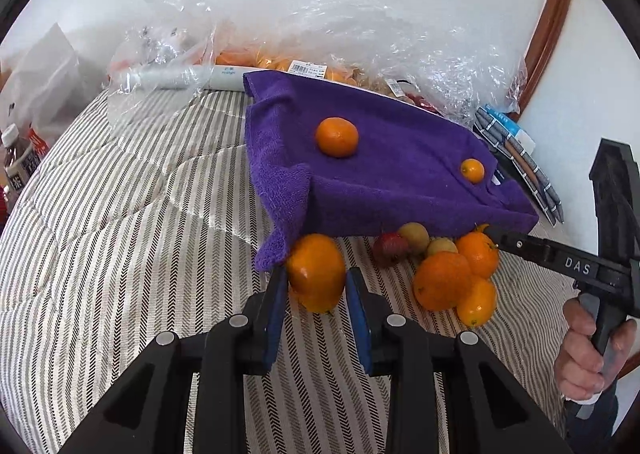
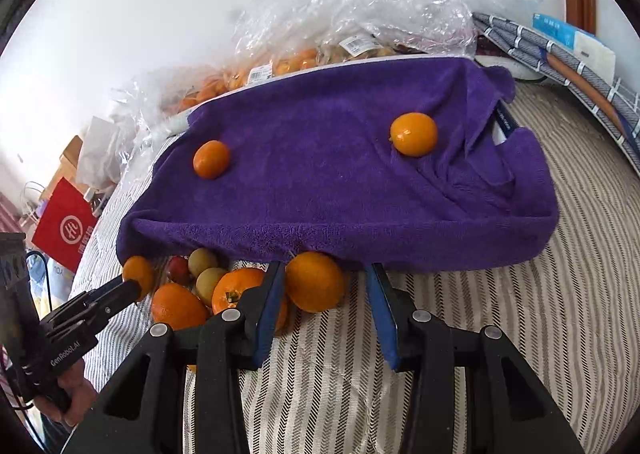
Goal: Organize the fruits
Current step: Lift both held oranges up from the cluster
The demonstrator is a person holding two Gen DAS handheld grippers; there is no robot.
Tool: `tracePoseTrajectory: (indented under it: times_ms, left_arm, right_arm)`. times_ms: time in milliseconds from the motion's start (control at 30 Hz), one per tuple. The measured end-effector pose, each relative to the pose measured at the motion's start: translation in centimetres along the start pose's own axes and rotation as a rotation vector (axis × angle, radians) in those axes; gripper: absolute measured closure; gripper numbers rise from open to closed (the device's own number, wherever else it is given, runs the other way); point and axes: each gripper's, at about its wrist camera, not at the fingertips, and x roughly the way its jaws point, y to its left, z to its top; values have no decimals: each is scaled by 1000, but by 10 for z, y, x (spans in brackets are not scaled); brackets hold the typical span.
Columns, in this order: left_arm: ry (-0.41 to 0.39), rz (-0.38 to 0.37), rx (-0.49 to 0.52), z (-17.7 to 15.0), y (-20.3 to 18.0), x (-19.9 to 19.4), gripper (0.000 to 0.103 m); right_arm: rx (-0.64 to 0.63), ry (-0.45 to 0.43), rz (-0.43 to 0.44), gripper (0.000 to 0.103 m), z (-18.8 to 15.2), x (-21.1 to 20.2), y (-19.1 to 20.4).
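A purple towel point(image 1: 384, 173) covers a raised box; a mandarin point(image 1: 337, 136) and a small kumquat point(image 1: 472, 170) lie on top, also in the right wrist view point(image 2: 211, 159) point(image 2: 414, 134). A pile of oranges and small fruits point(image 1: 452, 274) lies on the striped bedding at the towel's front edge. My left gripper point(image 1: 318, 286) is shut on an orange point(image 1: 316, 272). My right gripper point(image 2: 326, 290) is open around another orange point(image 2: 315, 281), which touches its left pad only. The left gripper holding its orange also shows in the right wrist view point(image 2: 134, 286).
Clear plastic bags point(image 1: 360, 41) with more fruit sit behind the towel against the wall. Folded grey cloth items point(image 1: 520, 169) lie at the right. A bottle point(image 1: 18, 165) stands at the far left and a red bag point(image 2: 66, 228) beside the bed.
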Motion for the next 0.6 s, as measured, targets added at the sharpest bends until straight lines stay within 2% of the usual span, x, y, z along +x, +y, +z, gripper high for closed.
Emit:
tracePoseTrajectory:
  times_ms: [133, 200, 333, 600]
  left_arm:
    - [2, -2, 9, 0, -1, 1, 75]
    - [1, -2, 11, 1, -2, 1, 75]
    - [3, -4, 8, 1, -1, 1, 75]
    - [3, -3, 9, 0, -1, 1, 74]
  right_arm:
    - [19, 18, 35, 63, 1, 5, -3]
    - [27, 27, 58, 71, 0, 6, -4]
    - [14, 10, 43, 71, -6, 1, -3]
    - [-61, -40, -145, 71, -37, -44, -15]
